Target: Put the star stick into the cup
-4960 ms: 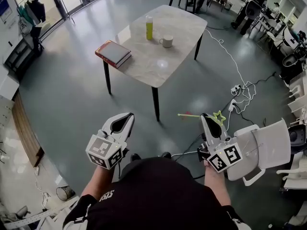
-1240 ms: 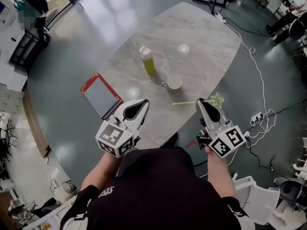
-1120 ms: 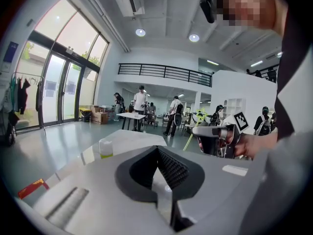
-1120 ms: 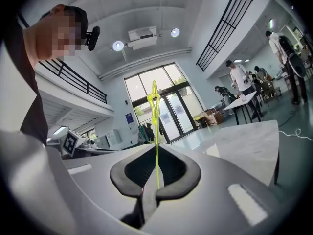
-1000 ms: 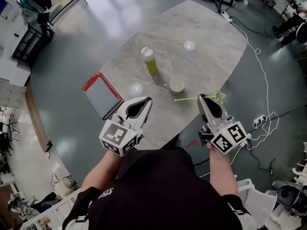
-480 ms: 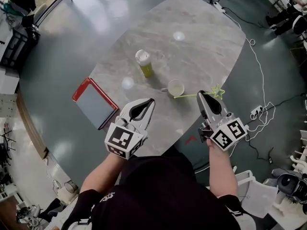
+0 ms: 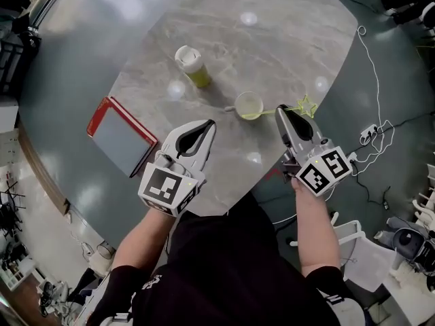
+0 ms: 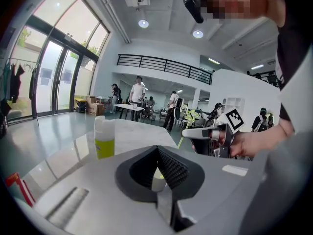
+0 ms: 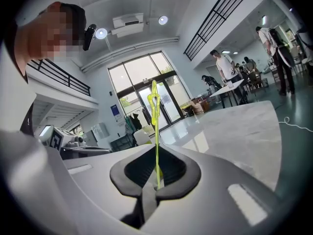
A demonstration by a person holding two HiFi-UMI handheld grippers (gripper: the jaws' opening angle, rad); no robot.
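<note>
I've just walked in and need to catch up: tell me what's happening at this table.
A person holds a gripper in each hand over a marble-look table. The right gripper has its fingers shut on a thin green star stick, whose plain end points at the white cup; it is not in yet. The left gripper is shut and empty. A bottle and a red-edged book lie untouched.

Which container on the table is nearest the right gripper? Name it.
The cup, open-topped with a handle, close by the right gripper holding the star stick; the capped bottle of yellow liquid is farther.
</note>
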